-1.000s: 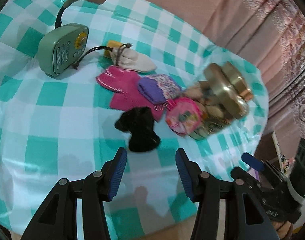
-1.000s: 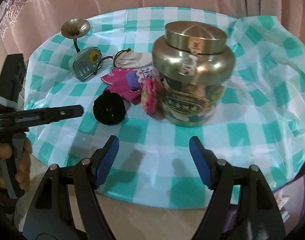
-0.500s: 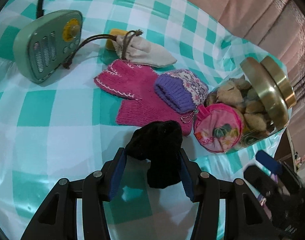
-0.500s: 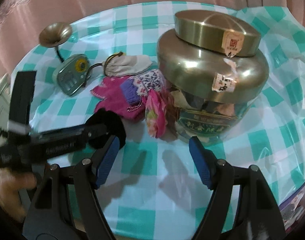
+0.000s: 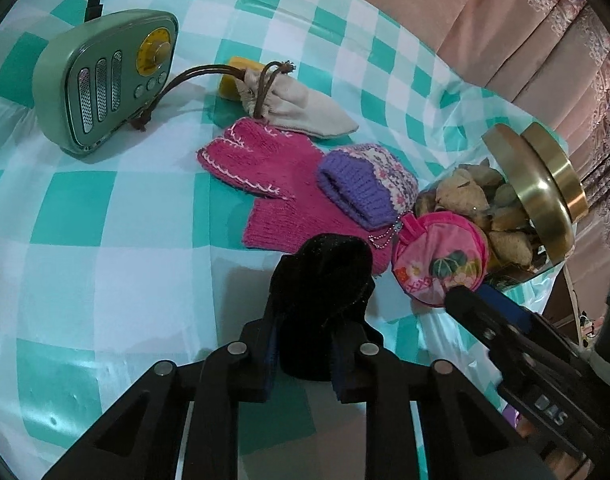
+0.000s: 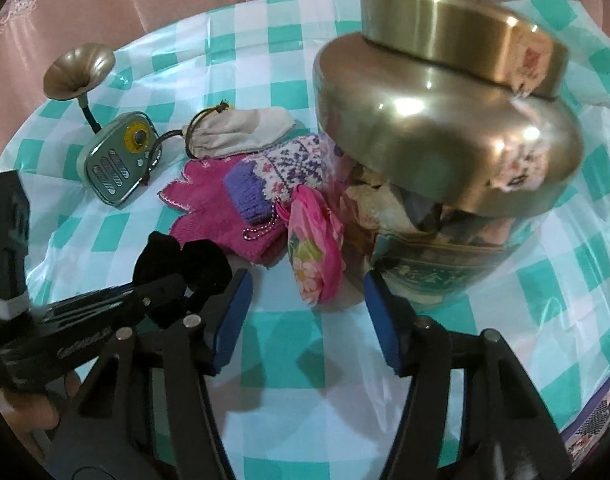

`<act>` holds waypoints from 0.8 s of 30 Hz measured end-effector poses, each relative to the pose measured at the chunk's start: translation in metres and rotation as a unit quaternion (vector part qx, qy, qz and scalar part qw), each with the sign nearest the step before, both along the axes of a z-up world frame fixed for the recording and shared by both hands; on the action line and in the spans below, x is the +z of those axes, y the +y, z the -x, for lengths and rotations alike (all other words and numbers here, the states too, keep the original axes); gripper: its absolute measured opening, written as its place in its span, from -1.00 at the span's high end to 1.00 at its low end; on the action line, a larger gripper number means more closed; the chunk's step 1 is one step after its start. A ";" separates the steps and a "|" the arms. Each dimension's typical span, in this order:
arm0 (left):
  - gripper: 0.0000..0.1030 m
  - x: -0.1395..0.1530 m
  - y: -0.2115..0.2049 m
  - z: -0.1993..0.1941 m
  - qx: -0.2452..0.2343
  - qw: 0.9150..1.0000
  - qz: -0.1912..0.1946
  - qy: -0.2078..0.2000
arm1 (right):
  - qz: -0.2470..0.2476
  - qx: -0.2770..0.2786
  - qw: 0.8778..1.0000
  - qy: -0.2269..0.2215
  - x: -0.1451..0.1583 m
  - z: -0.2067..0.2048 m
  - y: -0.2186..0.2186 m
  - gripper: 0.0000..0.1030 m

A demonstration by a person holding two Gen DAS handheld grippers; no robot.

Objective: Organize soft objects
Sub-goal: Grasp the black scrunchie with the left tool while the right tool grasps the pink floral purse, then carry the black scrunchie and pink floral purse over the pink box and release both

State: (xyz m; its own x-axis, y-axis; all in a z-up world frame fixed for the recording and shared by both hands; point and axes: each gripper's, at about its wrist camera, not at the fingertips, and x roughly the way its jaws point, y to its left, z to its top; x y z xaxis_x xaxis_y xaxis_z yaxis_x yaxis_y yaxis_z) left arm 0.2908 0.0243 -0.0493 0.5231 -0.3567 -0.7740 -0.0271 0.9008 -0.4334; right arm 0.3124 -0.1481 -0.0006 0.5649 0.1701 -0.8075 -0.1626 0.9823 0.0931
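My left gripper (image 5: 303, 346) is shut on a black soft pouch (image 5: 325, 280), which also shows in the right wrist view (image 6: 185, 268). Beyond it lie a pink knit glove (image 5: 277, 184), a purple patterned knit sock (image 5: 365, 188), a round pink floral pouch (image 5: 441, 260) and a beige drawstring bag (image 5: 297, 108). My right gripper (image 6: 305, 308) is open, just in front of the pink floral pouch (image 6: 315, 248), which leans against the glass jar with a brass lid (image 6: 445, 152).
A green retro radio (image 5: 105, 80) with a brass horn (image 6: 79, 72) stands at the far left. A small yellow block (image 5: 237, 80) lies behind the beige bag. The checked tablecloth (image 5: 85, 240) covers a round table; pink curtains hang behind.
My left gripper moved forward around the black pouch and shut on it. My right gripper moved in towards the pink floral pouch and the jar, staying open.
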 end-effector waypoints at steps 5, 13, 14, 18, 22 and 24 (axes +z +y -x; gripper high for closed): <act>0.59 0.000 0.002 0.002 0.004 1.000 0.003 -0.003 | -0.003 0.000 1.000 0.002 -0.005 -0.005 0.004 -0.09; 0.58 0.001 0.004 0.005 0.012 1.000 0.007 -0.005 | 0.001 -0.003 1.000 0.002 -0.013 -0.015 0.011 0.16; 0.59 0.001 0.004 0.006 0.013 1.000 0.008 -0.005 | 0.000 -0.004 1.000 0.004 -0.014 -0.016 0.010 0.20; 0.59 0.001 0.006 0.007 0.018 1.000 0.011 -0.005 | -0.008 -0.009 1.000 0.014 -0.020 -0.022 0.008 0.39; 0.59 0.001 0.006 0.010 0.020 1.000 0.009 -0.006 | -0.011 -0.001 1.000 0.012 -0.019 -0.019 0.009 0.51; 0.59 0.002 0.006 0.011 0.021 1.000 0.009 -0.008 | -0.016 0.003 1.000 0.011 -0.017 -0.016 0.009 0.53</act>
State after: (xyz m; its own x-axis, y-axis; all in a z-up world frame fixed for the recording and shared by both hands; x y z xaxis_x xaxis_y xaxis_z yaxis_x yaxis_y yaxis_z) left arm 0.2795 0.0304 -0.0473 0.5504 -0.3481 -0.7589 -0.0578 0.8908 -0.4506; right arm 0.3287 -0.1390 -0.0179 0.5456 0.1993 -0.8140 -0.1665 0.9777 0.1278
